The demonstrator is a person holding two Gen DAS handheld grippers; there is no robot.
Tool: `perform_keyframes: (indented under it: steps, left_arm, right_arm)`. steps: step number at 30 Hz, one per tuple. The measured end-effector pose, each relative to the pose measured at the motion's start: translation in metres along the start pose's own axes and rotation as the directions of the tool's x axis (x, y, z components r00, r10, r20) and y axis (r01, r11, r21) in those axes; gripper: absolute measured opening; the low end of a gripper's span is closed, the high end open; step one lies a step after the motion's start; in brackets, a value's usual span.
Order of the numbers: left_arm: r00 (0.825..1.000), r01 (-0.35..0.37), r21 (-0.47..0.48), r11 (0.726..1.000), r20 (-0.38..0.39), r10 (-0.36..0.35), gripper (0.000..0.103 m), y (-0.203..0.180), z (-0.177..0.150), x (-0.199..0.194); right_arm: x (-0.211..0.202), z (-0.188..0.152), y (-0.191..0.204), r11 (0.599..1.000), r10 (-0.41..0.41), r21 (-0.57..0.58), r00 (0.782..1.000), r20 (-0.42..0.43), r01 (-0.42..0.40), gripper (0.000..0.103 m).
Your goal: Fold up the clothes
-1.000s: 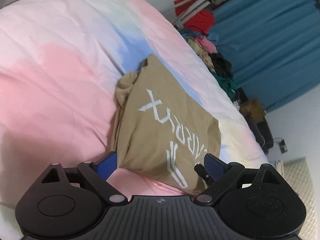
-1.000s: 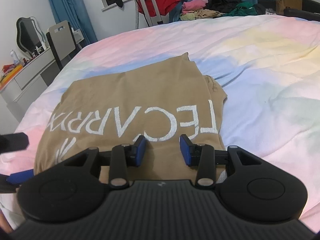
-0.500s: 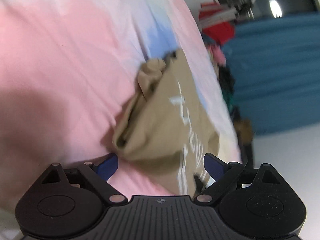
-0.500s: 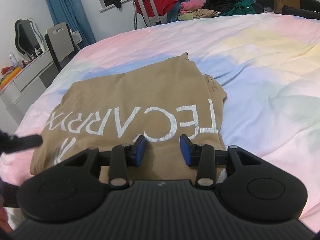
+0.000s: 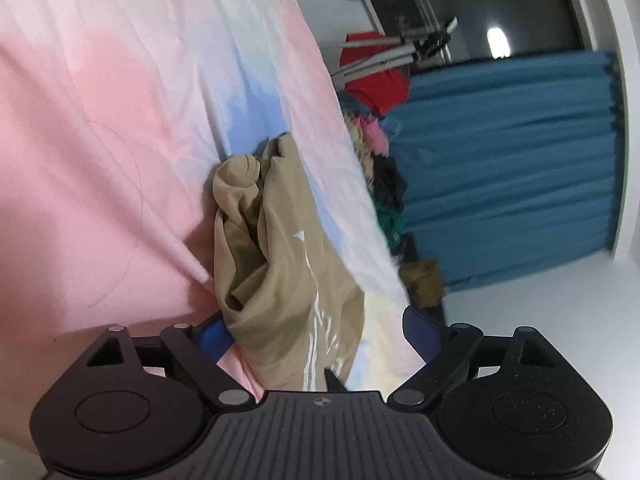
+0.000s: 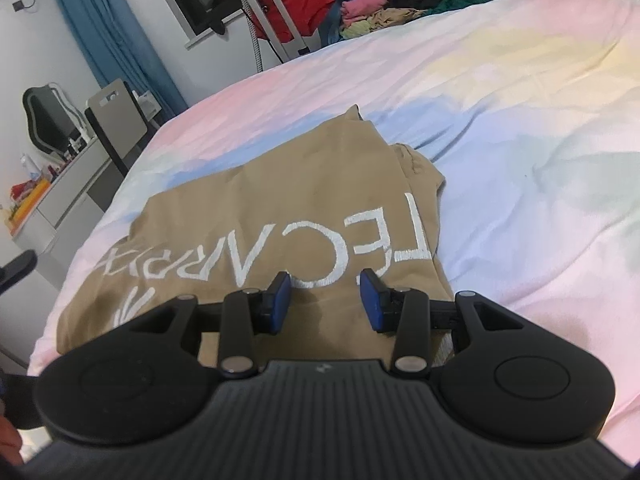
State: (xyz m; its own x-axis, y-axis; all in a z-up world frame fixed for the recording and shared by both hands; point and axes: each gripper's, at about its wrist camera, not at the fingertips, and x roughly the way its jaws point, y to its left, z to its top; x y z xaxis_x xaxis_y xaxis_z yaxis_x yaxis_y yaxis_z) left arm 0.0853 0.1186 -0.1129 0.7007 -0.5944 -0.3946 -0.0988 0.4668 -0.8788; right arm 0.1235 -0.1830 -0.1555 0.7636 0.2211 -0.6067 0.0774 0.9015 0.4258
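A tan T-shirt [image 6: 280, 208] with white lettering lies partly folded on the pastel bed sheet [image 6: 520, 140]. In the left wrist view the shirt [image 5: 280, 264] is seen edge-on, its bunched sleeve at the far end. My left gripper [image 5: 316, 332] is open wide, low at the shirt's near edge, with the cloth lying between the jaws. My right gripper [image 6: 324, 300] is open and sits just above the shirt's near hem, below the lettering. The left gripper's tip [image 6: 16, 268] shows at the left edge of the right wrist view.
A pile of clothes [image 6: 400, 8] lies at the bed's far edge, with a red garment on a rack [image 6: 296, 8] behind it. A dresser [image 6: 52, 200] and chair [image 6: 116, 120] stand to the left. Blue curtains [image 5: 500, 168] hang along the wall.
My left gripper has dropped low and swung round to the shirt's edge, which now lies between its open jaws. My right gripper has tilted and edged slightly closer over the hem.
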Motion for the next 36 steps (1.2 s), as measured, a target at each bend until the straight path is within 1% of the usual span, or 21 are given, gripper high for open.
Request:
perform_keyframes:
  steps: [1, 4, 6, 7, 13, 16, 18, 20, 21, 22, 23, 24, 25, 26, 27, 29, 31, 32, 34, 35, 36]
  left_arm:
    - [1.000, -0.009, 0.017, 1.000, -0.018, 0.009, 0.095, -0.003, -0.001, 0.002]
    - [0.995, -0.014, 0.049, 0.999, -0.099, 0.019, 0.096, -0.005, -0.011, 0.016]
    - [0.992, -0.010, 0.064, 0.998, -0.126, 0.018, 0.096, -0.007, -0.014, 0.028]
    - [0.992, -0.001, 0.070, 0.998, -0.129, 0.010, 0.095, -0.008, -0.014, 0.031]
    - [0.989, 0.117, 0.068, 0.991, -0.098, -0.110, 0.093, -0.014, -0.009, 0.032]
    - [0.988, 0.134, 0.088, 0.987, -0.095, -0.125, 0.093, -0.019, -0.006, 0.037]
    - [0.988, 0.133, 0.082, 0.988, -0.094, -0.125, 0.093, -0.016, -0.002, 0.045]
    - [0.988, 0.131, 0.069, 0.989, -0.090, -0.124, 0.092, -0.013, 0.001, 0.049]
    - [0.987, 0.138, 0.059, 0.989, -0.086, -0.133, 0.092, -0.013, 0.000, 0.049]
    - [0.986, 0.150, 0.047, 0.988, -0.082, -0.146, 0.092, -0.013, 0.001, 0.050]
    - [0.984, 0.161, 0.040, 0.986, -0.077, -0.158, 0.092, -0.014, 0.001, 0.048]
    - [0.983, 0.169, 0.038, 0.985, -0.072, -0.166, 0.092, -0.014, 0.000, 0.046]
    - [0.983, 0.173, 0.040, 0.984, -0.067, -0.170, 0.092, -0.015, 0.003, 0.045]
    - [0.983, 0.176, 0.041, 0.983, -0.063, -0.174, 0.092, -0.016, 0.004, 0.045]
    - [0.982, 0.180, 0.038, 0.983, -0.060, -0.178, 0.092, -0.016, 0.004, 0.045]
    - [0.981, 0.188, 0.029, 0.982, -0.058, -0.186, 0.092, -0.014, 0.006, 0.047]
    - [0.979, 0.200, 0.014, 0.980, -0.053, -0.199, 0.092, -0.013, 0.008, 0.049]
    - [0.978, 0.205, 0.004, 0.979, -0.051, -0.204, 0.092, -0.013, 0.009, 0.051]
    - [0.976, 0.210, -0.015, 0.978, -0.050, -0.211, 0.092, -0.012, 0.011, 0.053]
    - [0.976, 0.210, -0.021, 0.978, -0.051, -0.210, 0.092, -0.011, 0.012, 0.053]
    - [0.976, 0.209, -0.029, 0.977, -0.054, -0.210, 0.092, -0.010, 0.011, 0.055]
  right_arm:
    - [0.000, 0.000, -0.001, 1.000, 0.002, 0.007, 1.000, -0.001, -0.002, 0.041]
    - [-0.001, 0.001, -0.002, 1.000, 0.008, 0.029, 1.000, -0.003, -0.008, 0.041]
    - [-0.002, 0.003, -0.003, 0.999, 0.012, 0.042, 1.000, -0.004, -0.012, 0.041]
    - [-0.003, 0.003, -0.003, 0.999, 0.013, 0.044, 1.000, -0.005, -0.013, 0.041]
    - [-0.012, 0.008, -0.003, 0.996, 0.035, 0.079, 0.999, 0.011, -0.036, 0.043]
    - [-0.024, 0.015, -0.005, 0.988, 0.081, 0.126, 0.996, 0.042, -0.086, 0.043]
    - [-0.034, 0.019, -0.006, 0.975, 0.126, 0.179, 0.990, 0.061, -0.135, 0.043]
    - [-0.044, 0.022, -0.009, 0.937, 0.207, 0.276, 0.976, 0.064, -0.217, 0.043]
    - [-0.047, 0.020, -0.012, 0.897, 0.272, 0.344, 0.960, 0.061, -0.276, 0.048]
    - [-0.047, 0.016, -0.015, 0.842, 0.350, 0.417, 0.935, 0.056, -0.341, 0.053]
    - [-0.046, 0.010, -0.016, 0.782, 0.425, 0.482, 0.904, 0.052, -0.395, 0.066]
    - [-0.042, 0.004, -0.016, 0.733, 0.481, 0.527, 0.875, 0.045, -0.430, 0.079]
    - [-0.037, -0.002, -0.014, 0.691, 0.526, 0.565, 0.850, 0.032, -0.450, 0.083]
    - [-0.031, -0.009, -0.012, 0.661, 0.555, 0.600, 0.832, 0.015, -0.452, 0.087]
    - [-0.023, -0.015, -0.012, 0.632, 0.575, 0.635, 0.818, 0.000, -0.444, 0.087]
    - [-0.005, -0.025, -0.015, 0.574, 0.598, 0.702, 0.801, -0.008, -0.422, 0.087]
    - [0.011, -0.032, -0.025, 0.529, 0.577, 0.759, 0.817, 0.006, -0.380, 0.086]
    - [0.016, -0.036, -0.032, 0.510, 0.552, 0.783, 0.834, 0.019, -0.355, 0.086]
    - [0.022, -0.040, -0.047, 0.463, 0.505, 0.820, 0.861, 0.066, -0.335, 0.084]
    - [0.021, -0.040, -0.051, 0.452, 0.488, 0.824, 0.868, 0.091, -0.341, 0.084]
    - [0.019, -0.039, -0.053, 0.457, 0.470, 0.821, 0.877, 0.104, -0.342, 0.081]
